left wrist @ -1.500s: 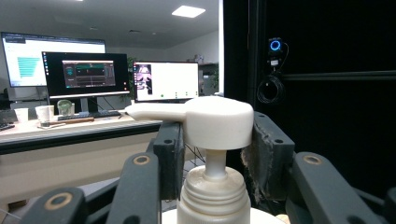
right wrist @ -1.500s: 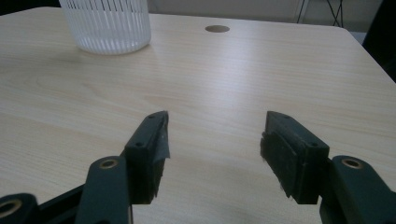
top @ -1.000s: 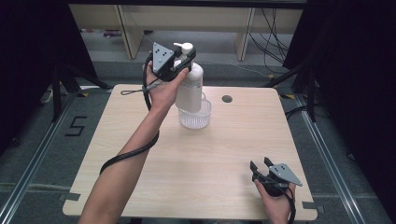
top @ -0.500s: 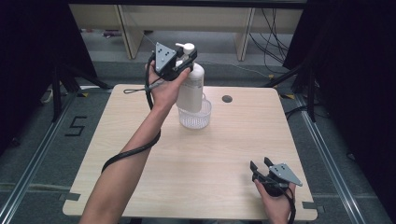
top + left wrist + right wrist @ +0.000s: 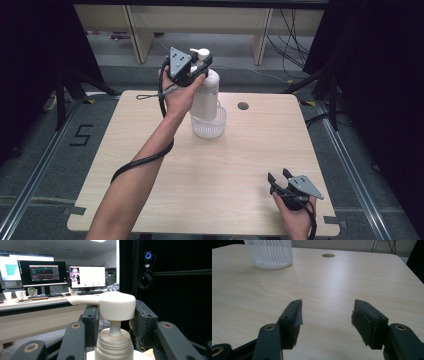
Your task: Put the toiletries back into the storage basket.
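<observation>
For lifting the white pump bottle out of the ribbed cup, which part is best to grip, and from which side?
Probably the pump bottle under its pump head, approached level from the person's side. The head overhangs the thin stem, so jaws closed there cannot slip upward. The left gripper already has its jaws on either side of the head. The bottle stands upright in the cup.
</observation>
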`<state>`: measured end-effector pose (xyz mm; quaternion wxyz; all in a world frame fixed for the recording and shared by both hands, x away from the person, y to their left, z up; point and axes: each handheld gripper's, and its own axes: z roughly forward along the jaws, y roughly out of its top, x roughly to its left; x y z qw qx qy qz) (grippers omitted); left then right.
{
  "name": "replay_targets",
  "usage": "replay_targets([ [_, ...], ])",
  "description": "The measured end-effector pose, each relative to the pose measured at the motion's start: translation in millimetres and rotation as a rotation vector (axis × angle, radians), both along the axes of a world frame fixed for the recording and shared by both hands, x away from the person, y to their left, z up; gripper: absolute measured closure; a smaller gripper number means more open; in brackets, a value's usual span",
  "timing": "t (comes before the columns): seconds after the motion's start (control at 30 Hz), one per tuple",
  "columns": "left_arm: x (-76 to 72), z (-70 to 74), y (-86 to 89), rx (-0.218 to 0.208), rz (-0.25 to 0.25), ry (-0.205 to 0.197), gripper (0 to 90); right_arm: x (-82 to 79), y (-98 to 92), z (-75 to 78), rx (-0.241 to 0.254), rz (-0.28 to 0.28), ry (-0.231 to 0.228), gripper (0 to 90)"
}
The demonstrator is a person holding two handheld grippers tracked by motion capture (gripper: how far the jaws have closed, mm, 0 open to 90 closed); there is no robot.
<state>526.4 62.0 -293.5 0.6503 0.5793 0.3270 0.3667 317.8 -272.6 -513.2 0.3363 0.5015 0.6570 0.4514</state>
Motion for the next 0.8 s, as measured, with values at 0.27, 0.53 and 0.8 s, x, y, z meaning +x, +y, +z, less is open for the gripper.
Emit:
replay_targets([
  [0.27, 5.7, -5.8, -2.4, 0.005, 0.004, 0.012, 59.1, 0.1, 0.0, 0.0, -0.001, 0.002, 0.000, 41.3],
  [0.53, 8.1, -6.1, -4.4, 0.007, 0.004, 0.012, 59.1, 0.4, -0.1, -0.4, -0.006, 0.001, -0.002, 41.3],
  [0.8, 9.9, -8.5, -7.0, 0.013, 0.002, 0.018, 59.0, 0.1, -0.1, 0.0, -0.001, 0.004, 0.000, 41.2],
])
